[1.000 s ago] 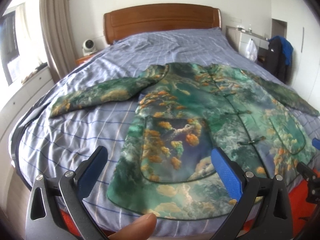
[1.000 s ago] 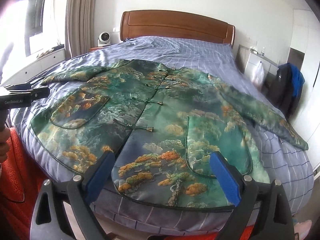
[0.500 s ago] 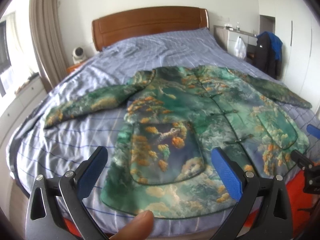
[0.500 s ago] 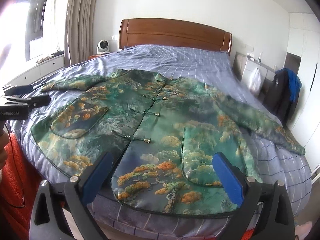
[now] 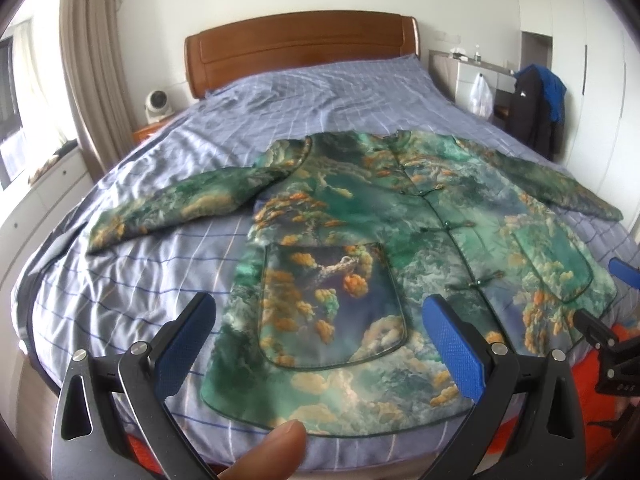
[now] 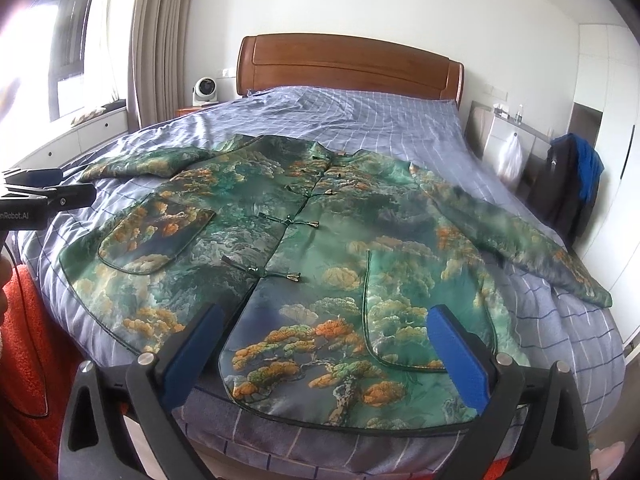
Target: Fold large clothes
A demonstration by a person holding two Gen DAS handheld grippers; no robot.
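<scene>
Both views have crept back a little from the bed [image 6: 400, 128], and the right gripper [image 6: 328, 344] has just been opening its jaws, nothing between them. Left gripper [image 5: 320, 332] hangs wide apart too, empty. Green patterned jacket [image 5: 400, 248] lies flat, sleeves spread, buttoned, on the blue checked cover.

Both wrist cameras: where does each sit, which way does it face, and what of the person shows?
Left wrist: on the left gripper, at the bed's foot, angled down over the jacket toward the headboard; open jaws, a fingertip.
Right wrist: on the right gripper, same direction, further right; jaws just opened wide, holding nothing; hand edge at left.
Shared: jacket, bed, headboard; each sees the other gripper.
</scene>
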